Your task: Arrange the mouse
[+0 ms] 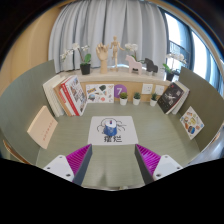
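Tongs (113, 160) spread wide at bottom centre, holding nothing, lined up for an approach. Mouse (107, 125) at frame centre on a white mousepad (109, 131), just ahead on the counter (60, 145); books (68, 95) upper left.

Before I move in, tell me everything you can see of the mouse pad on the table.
The mouse pad is a small white square with a blue-grey printed picture and dark lettering below it. It lies flat on the grey-green table, apart from the books around it, just beyond the open tool. Whether a mouse sits on it I cannot tell.
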### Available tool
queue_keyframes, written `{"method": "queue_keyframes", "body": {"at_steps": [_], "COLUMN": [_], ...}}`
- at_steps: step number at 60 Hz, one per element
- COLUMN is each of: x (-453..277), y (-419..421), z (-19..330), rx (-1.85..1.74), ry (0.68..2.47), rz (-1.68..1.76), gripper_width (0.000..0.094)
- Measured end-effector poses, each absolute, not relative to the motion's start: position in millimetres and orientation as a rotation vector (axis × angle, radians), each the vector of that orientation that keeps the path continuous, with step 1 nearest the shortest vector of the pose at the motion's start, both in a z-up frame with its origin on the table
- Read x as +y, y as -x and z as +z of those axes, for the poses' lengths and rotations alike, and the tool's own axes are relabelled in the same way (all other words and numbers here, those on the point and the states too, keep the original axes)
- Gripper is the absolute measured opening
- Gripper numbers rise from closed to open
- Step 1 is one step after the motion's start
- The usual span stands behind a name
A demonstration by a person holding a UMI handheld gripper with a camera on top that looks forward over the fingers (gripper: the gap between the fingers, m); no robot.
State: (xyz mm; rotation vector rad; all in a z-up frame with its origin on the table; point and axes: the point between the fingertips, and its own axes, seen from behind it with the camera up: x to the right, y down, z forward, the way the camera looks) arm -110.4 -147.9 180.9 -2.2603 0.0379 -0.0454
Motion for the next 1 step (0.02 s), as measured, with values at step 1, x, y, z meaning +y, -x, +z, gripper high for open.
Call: {"method": "queue_keyframes", "body": {"at_steps": [1], "x": [-148.3], "y": [110.2], "z": [182.2], "rx": [0.039], "ry": [2.257], "rz": [-0.046], "gripper_width": [0.0858]}}
